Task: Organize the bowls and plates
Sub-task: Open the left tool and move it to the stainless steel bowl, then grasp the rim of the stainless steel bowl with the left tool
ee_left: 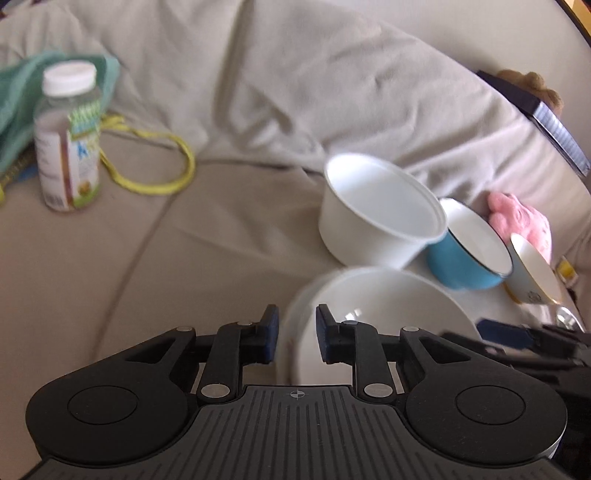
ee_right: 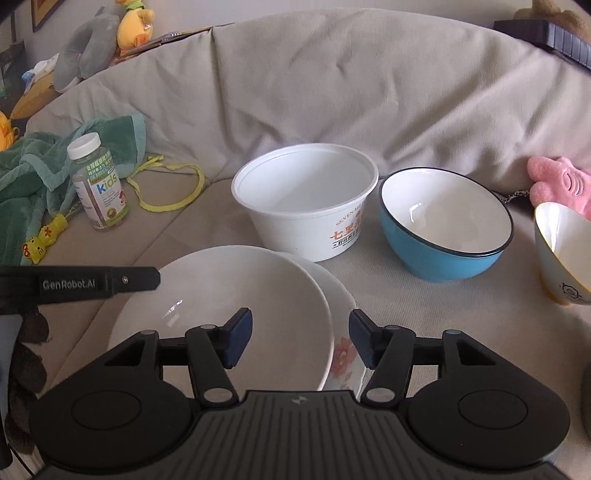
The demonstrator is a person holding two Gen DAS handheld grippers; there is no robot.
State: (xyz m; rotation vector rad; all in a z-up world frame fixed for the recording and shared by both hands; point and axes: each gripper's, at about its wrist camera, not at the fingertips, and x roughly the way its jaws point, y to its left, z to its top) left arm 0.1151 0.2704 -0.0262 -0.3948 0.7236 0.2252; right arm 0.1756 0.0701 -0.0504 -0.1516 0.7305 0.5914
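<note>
Beige sofa cushion [ee_right: 229, 236]: white plate [ee_left: 388, 295] rim pinched in narrowed left tongs [ee_left: 297, 334]; right tongs [ee_right: 301, 341] half-open, empty, straddling floral plate [ee_right: 341, 354], to be gripped next

A beige fabric sofa [ee_right: 332, 92] with creased back cushions fills the scene under soft daylight, plush toys [ee_right: 110, 33] piled behind its backrest at upper left.
</note>
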